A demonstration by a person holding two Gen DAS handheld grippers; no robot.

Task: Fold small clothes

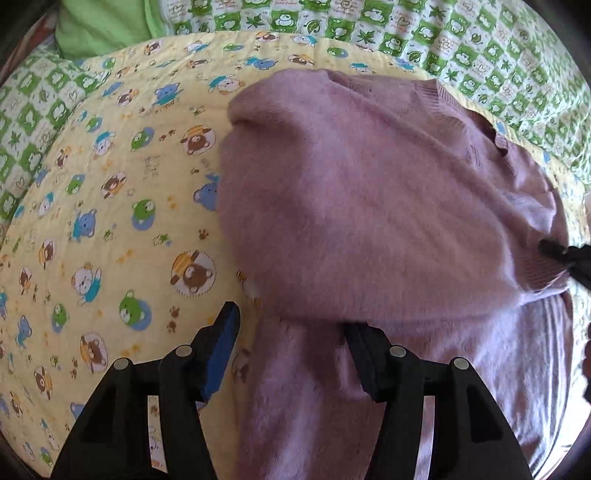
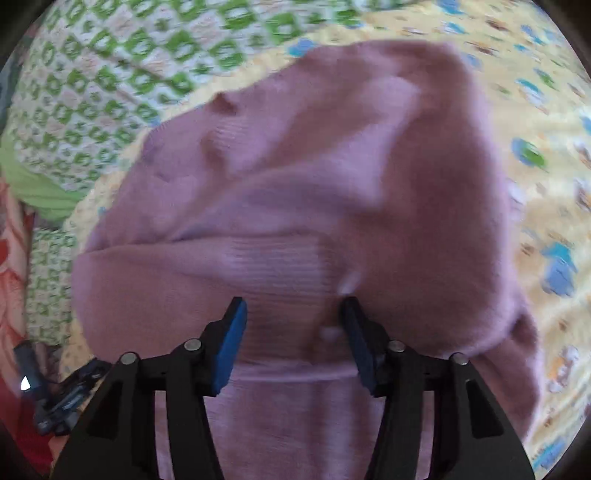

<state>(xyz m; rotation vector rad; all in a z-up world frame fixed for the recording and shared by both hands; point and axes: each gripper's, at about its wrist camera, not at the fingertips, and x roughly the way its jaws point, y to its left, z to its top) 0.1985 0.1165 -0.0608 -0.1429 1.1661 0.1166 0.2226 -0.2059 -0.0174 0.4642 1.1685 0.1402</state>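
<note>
A fuzzy mauve knit sweater (image 1: 369, 206) lies partly folded over itself on a yellow bear-print quilt (image 1: 110, 221). My left gripper (image 1: 291, 325) is open at the sweater's near folded edge; its right finger is partly under the fabric. In the right wrist view the sweater (image 2: 332, 184) fills the frame, blurred. My right gripper (image 2: 295, 314) is open over its ribbed hem, with fabric between the fingers but not pinched. The right gripper's tip also shows at the right edge of the left wrist view (image 1: 569, 254), touching the sweater's ribbed edge.
A green and white frog-print bedspread (image 1: 443, 37) lies beyond the quilt, with a plain green cushion (image 1: 99, 26) at the far left. In the right wrist view, red patterned cloth (image 2: 14, 240) and a dark device with cables (image 2: 62, 398) sit at the left.
</note>
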